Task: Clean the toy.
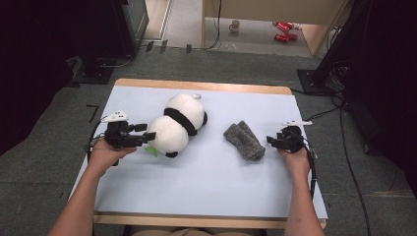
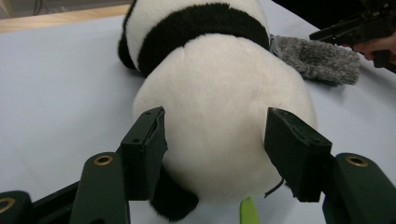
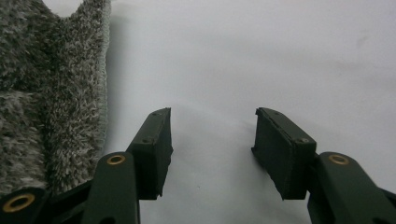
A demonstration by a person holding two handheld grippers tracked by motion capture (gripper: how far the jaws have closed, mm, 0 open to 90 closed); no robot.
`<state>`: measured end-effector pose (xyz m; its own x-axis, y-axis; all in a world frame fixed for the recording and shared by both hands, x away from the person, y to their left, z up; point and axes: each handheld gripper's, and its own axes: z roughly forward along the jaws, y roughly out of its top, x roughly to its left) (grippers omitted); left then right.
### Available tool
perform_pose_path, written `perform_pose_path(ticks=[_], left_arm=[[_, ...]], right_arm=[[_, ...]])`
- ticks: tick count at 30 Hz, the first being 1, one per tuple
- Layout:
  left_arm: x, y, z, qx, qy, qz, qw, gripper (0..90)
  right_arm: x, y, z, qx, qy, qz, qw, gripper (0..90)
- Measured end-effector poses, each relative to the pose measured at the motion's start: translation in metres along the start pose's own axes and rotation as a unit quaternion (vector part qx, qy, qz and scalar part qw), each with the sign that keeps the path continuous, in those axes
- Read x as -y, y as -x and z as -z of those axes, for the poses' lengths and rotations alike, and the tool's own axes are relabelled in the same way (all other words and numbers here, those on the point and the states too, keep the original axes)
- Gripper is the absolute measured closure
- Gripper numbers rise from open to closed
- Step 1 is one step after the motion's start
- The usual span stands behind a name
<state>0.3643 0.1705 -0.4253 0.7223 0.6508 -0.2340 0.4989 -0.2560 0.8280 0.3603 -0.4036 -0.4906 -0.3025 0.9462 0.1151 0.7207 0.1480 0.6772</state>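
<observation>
We look down on a pale blue surface (image 1: 206, 182) set on a wooden tabletop, with grey carpet around it and dark equipment stands at both far corners. On the floor beyond the far edge we see a mug (image 1: 235, 25) and red cans (image 1: 283, 30).

The largest thing on the surface is a plush panda (image 1: 178, 124), lying on its side left of centre, its white rump turned toward our left gripper (image 1: 140, 135). In the left gripper view the jaws stand released on either side of that rump, the pads just off the fur or barely brushing it; we cannot tell which. A small green tag (image 2: 249, 212) pokes out beneath the toy, beside one black paw.

Right of the panda, apart from it, lies a folded grey fuzzy cloth (image 1: 244, 140), the only thing between the toy and our right gripper (image 1: 275, 141). That gripper rests near the cloth's near end, its jaws parted over bare surface and grasping nothing; in the right gripper view the cloth lies just beside its left jaw.
</observation>
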Motion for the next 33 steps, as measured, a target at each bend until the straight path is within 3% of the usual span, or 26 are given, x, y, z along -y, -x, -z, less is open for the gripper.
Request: perform_pose_path(ticks=[3, 9, 13, 17, 21, 24, 28, 33], left_arm=[[0.005, -0.010, 0.011, -0.036, -0.005, -0.003, 0.9993, 37.9], [0.024, -0.029, 0.016, -0.079, -0.020, -0.005, 0.9966, 37.1], [0.033, -0.036, 0.007, -0.078, -0.037, 0.010, 0.9962, 35.2], [0.042, -0.044, -0.001, -0.103, -0.070, 0.007, 0.9922, 35.0], [0.050, -0.052, -0.007, -0.125, -0.090, 0.008, 0.9880, 33.1], [0.054, -0.054, -0.010, -0.134, -0.098, 0.010, 0.9862, 32.5], [0.055, -0.054, -0.010, -0.143, -0.097, 0.000, 0.9849, 32.3], [0.057, -0.051, -0.012, -0.149, -0.103, -0.032, 0.9829, 30.3]], right_arm=[[0.002, 0.000, 0.000, 0.001, 0.007, 0.003, 1.0000, 45.3], [0.005, -0.004, -0.001, 0.012, 0.013, 0.026, 0.9995, 45.7], [0.009, -0.004, -0.002, 0.014, 0.028, 0.026, 0.9992, 45.1], [0.012, -0.003, -0.002, 0.011, 0.038, 0.029, 0.9988, 45.0], [0.014, -0.002, -0.002, 0.009, 0.047, 0.033, 0.9983, 44.4], [0.014, -0.002, -0.002, 0.007, 0.049, 0.034, 0.9982, 43.8], [0.014, -0.003, -0.003, 0.002, 0.048, 0.038, 0.9981, 39.3], [0.014, -0.005, -0.003, 0.002, 0.044, 0.048, 0.9979, 36.0]])
